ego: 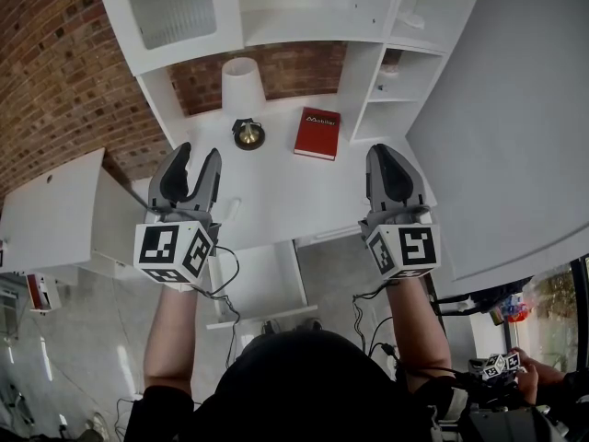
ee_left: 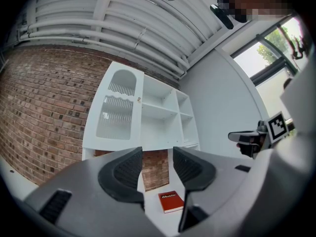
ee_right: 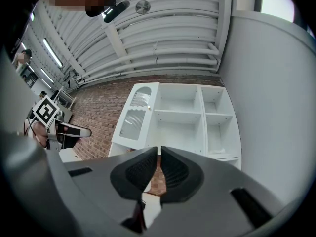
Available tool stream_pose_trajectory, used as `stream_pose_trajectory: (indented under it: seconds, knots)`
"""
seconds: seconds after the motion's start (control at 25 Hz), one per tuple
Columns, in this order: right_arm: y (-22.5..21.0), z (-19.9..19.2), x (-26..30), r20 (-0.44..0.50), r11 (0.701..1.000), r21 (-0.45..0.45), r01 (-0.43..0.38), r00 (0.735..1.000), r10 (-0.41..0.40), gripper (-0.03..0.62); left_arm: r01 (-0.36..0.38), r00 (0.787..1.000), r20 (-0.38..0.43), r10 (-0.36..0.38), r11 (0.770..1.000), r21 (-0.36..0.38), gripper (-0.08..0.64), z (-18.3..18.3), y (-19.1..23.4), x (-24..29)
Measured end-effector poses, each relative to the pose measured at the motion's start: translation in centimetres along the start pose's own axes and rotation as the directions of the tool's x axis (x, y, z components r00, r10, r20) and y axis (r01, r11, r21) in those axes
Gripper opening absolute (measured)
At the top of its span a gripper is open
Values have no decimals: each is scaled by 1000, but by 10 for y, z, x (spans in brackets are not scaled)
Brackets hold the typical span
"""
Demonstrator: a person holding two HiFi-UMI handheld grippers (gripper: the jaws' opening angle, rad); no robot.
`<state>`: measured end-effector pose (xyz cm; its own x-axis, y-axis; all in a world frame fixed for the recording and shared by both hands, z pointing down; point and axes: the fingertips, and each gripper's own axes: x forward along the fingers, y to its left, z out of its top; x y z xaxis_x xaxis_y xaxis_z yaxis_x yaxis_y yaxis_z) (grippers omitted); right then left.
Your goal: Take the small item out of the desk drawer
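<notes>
We hold both grippers up over the white desk (ego: 276,191), one at each side, each pointing toward the shelving unit (ego: 304,7) at its back. The left gripper (ego: 196,157) has its jaws spread, and in its own view the gap between the ribbed pads (ee_left: 129,171) holds nothing; through it we see the brick wall (ee_left: 44,107) and, lower down, the red book (ee_left: 171,201) lying flat on the desktop. The right gripper (ego: 388,151) has its jaws drawn almost together. In its view only a thin slit remains between the dark pads, and nothing is pinched there. Each gripper carries its marker cube nearest us, the left cube (ego: 173,251) and the right cube (ego: 405,250), with black cables (ego: 225,288) hanging below our wrists. From the head view the book sits near the back of the desk, right of centre. Just to its left stands a lamp with a white shade (ego: 241,83) and a round brass base (ego: 248,134). Both are well clear of the jaws. The upper left of the shelving has a door with a ribbed pane (ego: 170,3), and the compartments to the right are open. The small item shows in none of the views. We cannot make out the drawer along the desk's near edge with any certainty, so we cannot say where the item lies.
</notes>
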<state>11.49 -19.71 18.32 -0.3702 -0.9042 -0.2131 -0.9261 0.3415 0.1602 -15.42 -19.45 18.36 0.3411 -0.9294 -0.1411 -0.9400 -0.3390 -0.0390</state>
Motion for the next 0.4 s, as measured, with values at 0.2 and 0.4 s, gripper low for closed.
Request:
stream_pose_trajectory:
  seconds: [0.2, 0.4]
  knots:
    - [0, 0, -1, -4, 1000, -1, -4, 1000, 4, 20, 2, 1000, -4, -2, 1000, 1, 194, -1, -1, 0]
    - [2, -1, 1, -7, 1000, 2, -9, 1000, 9, 20, 1, 1000, -12, -1, 1000, -2, 193, -4, 1, 1]
